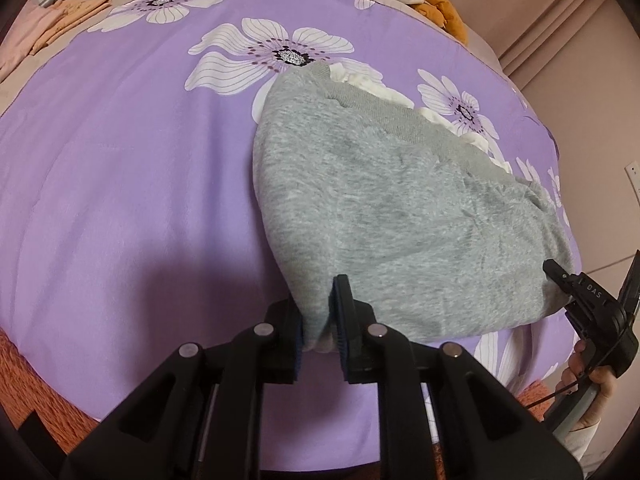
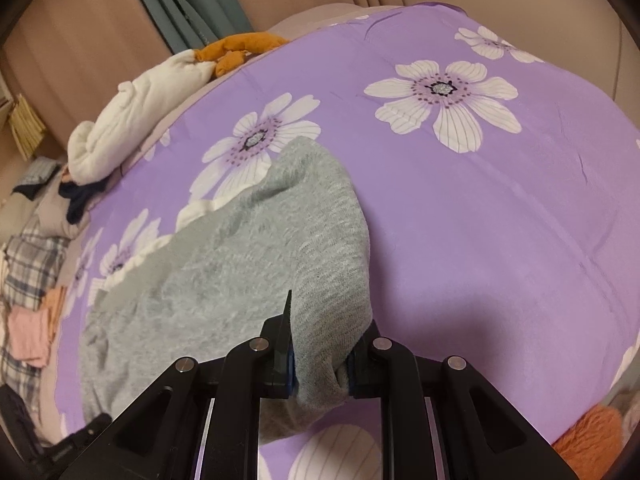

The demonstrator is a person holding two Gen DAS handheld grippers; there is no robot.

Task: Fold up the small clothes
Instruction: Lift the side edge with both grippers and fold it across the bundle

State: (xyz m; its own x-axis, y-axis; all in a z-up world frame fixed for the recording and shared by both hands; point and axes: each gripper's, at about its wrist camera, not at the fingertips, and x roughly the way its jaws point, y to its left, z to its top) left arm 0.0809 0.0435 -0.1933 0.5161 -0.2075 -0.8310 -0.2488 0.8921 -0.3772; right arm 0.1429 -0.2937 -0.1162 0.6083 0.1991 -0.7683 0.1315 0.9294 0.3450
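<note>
Garment under inspection is a grey fleecy sweatshirt (image 1: 384, 216), lying on a purple flowered bedspread (image 1: 120, 160); white trim (image 1: 376, 84) shows beyond its ribbed far edge. Judged soft, light and limp; the pile looks thick, so it should compress under the pads and hold without slipping; no fragility expected, though slack cloth will sag and drag between two holds. Best purchase is judged to be at the corners of the near edge, where the layers bunch into a firm wad.

Left gripper (image 1: 320, 320) is closed on the near left corner of the sweatshirt; cloth is pinched between both pads and a small fold pokes out below them. Right gripper (image 2: 320, 364) is likewise clamped on the near right corner; a thick roll of grey fabric fills the gap between its fingers; in the left view its tip meets the cloth at the far right edge.

The sweatshirt extends away from both tools across the bedspread, the near edge spanning between them; the far part rests on the bed. Other clothes (image 2: 140, 104) lie well apart at the bed's margins.
</note>
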